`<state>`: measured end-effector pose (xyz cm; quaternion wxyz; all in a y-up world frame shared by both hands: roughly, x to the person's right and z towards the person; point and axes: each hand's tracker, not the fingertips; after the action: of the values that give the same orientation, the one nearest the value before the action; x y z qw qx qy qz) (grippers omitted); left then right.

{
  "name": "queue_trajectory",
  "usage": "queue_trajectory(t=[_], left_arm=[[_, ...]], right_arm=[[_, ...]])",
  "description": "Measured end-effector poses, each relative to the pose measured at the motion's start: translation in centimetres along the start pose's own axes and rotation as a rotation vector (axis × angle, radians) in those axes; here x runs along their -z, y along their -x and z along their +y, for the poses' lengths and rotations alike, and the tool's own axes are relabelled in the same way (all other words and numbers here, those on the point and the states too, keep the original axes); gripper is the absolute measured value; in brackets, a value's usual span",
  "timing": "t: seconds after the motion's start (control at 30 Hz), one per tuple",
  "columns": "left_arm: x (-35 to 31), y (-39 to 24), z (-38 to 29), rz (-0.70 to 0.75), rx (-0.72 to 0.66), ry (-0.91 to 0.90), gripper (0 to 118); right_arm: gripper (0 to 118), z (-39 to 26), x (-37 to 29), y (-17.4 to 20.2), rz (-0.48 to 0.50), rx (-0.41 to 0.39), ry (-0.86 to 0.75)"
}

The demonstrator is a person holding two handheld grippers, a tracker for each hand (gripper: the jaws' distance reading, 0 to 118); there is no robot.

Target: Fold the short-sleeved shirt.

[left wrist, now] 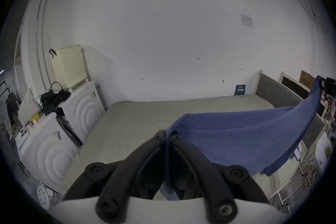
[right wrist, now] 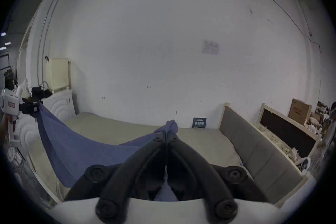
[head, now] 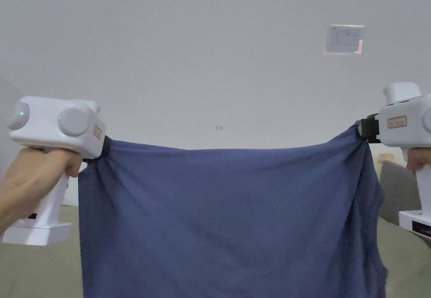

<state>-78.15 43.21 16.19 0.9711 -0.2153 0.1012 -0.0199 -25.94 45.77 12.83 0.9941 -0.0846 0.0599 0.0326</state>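
Observation:
A blue short-sleeved shirt [head: 227, 219] hangs spread in the air in front of me, stretched between both grippers. My left gripper [head: 104, 145] is shut on its upper left corner, and in the left gripper view the black jaws [left wrist: 166, 137] pinch the blue cloth [left wrist: 245, 137]. My right gripper [head: 365, 130] is shut on the upper right corner. In the right gripper view a tuft of shirt [right wrist: 171, 126] sticks out past the closed jaws, and the cloth [right wrist: 72, 146] sags away to the left gripper [right wrist: 30, 108]. The lower hem is out of the head view.
Beneath the shirt lies a bed with a beige mattress [left wrist: 145, 118] and a grey padded headboard [right wrist: 254, 151] on the right. White cabinets [left wrist: 81, 109] with dark cables and a cream panel stand to the left. A white wall [head: 210, 59] is behind.

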Motion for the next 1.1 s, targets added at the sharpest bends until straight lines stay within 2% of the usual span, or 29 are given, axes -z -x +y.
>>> queue_trajectory(t=[0.13, 0.43, 0.57, 0.7, 1.1], left_arm=[[0.9, 0.6, 0.8, 0.019, -0.022, -0.002, 0], [4.8, 0.8, 5.8, 0.077, -0.021, -0.030, 0], [7.4, 0.2, 9.5, 0.098, 0.000, -0.055, 0], [10.5, 0.1, 12.5, 0.109, -0.023, -0.078, 0], [20.6, -1.6, 14.6, 0.161, -0.016, -0.100, 0]], right_arm=[[2, 0.9, 2.2, 0.3, 0.000, 0.030, -0.020], [2, 6.0, 8.9, 2.2, -0.029, -0.040, -0.022], [2, 8.9, 12.5, 2.3, -0.048, -0.012, -0.052], [2, 10.9, 16.1, 2.2, -0.075, -0.020, -0.067], [2, 10.5, 26.3, 2.9, -0.099, -0.017, -0.057]])
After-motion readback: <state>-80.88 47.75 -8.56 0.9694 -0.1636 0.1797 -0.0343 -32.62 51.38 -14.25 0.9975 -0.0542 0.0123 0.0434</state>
